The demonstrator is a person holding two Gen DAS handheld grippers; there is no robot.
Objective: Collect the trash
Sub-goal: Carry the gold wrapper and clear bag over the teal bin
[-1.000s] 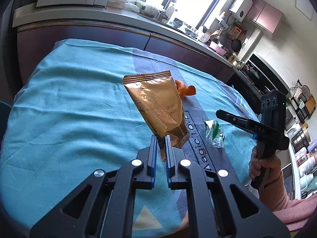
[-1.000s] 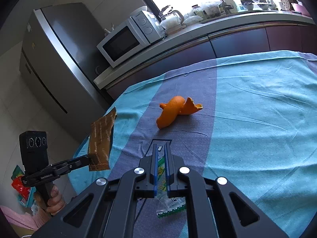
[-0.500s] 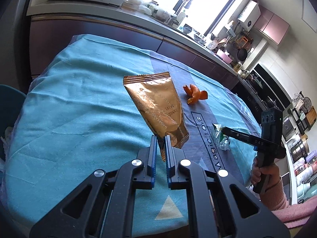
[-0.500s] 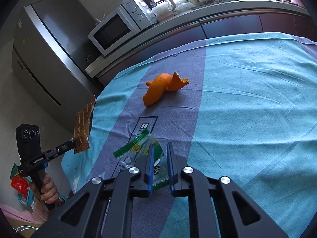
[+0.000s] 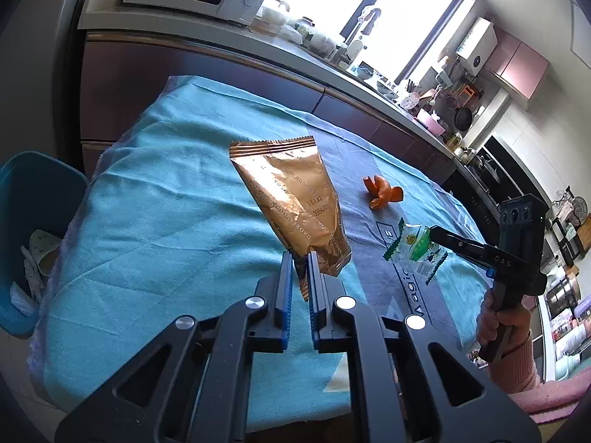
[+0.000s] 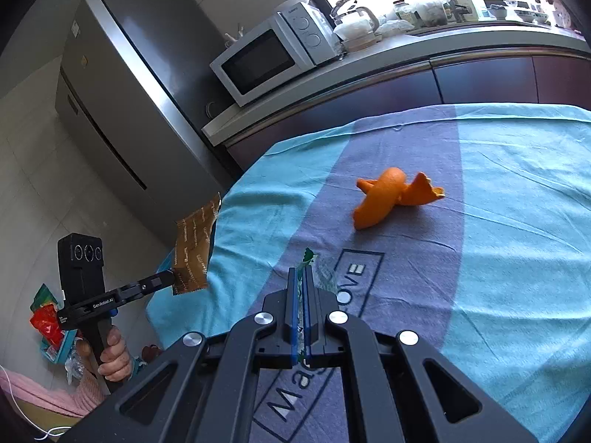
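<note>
Both grippers tilt downward — left gripper (image 5: 299, 258) pinching gold packet (image 5: 291, 199); right gripper (image 6: 301, 277) pinching green wrapper (image 5: 415, 249).

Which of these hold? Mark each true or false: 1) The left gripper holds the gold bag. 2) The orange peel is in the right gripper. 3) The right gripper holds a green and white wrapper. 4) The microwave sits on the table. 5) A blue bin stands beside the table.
1) True: the left gripper is shut on the gold bag.
2) False: the orange peel lies alone on the tablecloth.
3) True: the right gripper is shut on the green and white wrapper, lifted off the cloth.
4) False: the microwave sits on the counter next to the fridge.
5) True: the blue bin stands at the table's left edge.
</note>
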